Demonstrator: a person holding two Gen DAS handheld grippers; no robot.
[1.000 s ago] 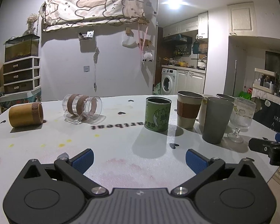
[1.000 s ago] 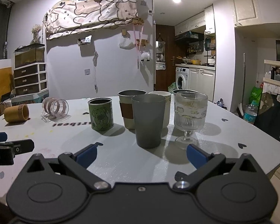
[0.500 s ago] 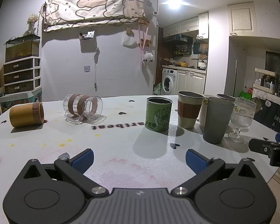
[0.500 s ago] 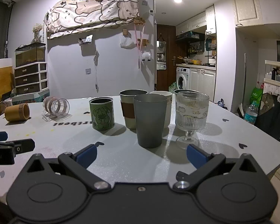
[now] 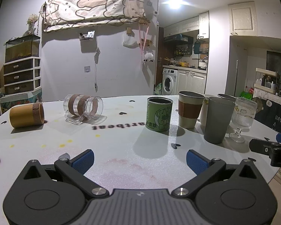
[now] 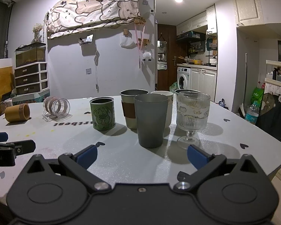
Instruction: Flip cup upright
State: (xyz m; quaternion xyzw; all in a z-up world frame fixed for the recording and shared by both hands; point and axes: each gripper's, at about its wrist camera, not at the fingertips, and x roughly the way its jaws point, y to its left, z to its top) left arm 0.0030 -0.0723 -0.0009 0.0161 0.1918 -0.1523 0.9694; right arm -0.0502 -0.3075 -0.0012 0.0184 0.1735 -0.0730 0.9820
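Note:
Two cups lie on their sides at the table's far left: a clear mug with brown bands [image 5: 83, 108] [image 6: 56, 108] and a bamboo cup [image 5: 27, 114] [image 6: 17, 112]. My left gripper [image 5: 139, 161] is open and empty, low over the table, well short of both. My right gripper [image 6: 141, 156] is open and empty, in front of the grey tumbler [image 6: 150, 121]. The right gripper's fingers show at the right edge of the left wrist view [image 5: 267, 148].
Upright on the white table [image 5: 121, 142]: a green tin [image 5: 159, 114] [image 6: 102, 113], a cup with brown sleeve [image 5: 190, 112] [image 6: 130, 110], a grey tumbler [image 5: 218, 119], a white cup behind, a ribbed stemmed glass [image 5: 243, 117] [image 6: 192, 118]. The table edge runs at right.
Both views have drifted very slightly; the cups have not moved and both grippers stay open.

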